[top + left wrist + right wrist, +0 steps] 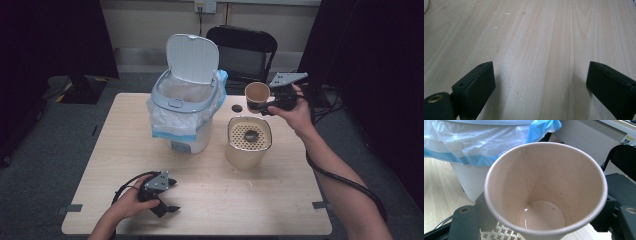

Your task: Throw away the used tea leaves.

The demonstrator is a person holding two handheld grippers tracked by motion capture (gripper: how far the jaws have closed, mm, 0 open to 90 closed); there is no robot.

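My right gripper [272, 104] is shut on a brown paper cup [257, 96], held in the air above the far right of the table and tipped so its mouth faces the camera. In the right gripper view the paper cup [544, 190] sits between the black jaws of my right gripper [540, 225], with a thin film of clear liquid at its bottom. My left gripper [172, 196] rests low near the table's front left. In the left gripper view its jaws stand wide apart, so my left gripper [540, 82] is open over bare wood.
A white bin [185, 100] with its lid up and a plastic liner stands at the table's middle back. A beige container [245, 157] with a perforated insert sits right of it, below the cup. A small black disc [236, 107] lies behind it. A black chair [242, 47] stands beyond the table.
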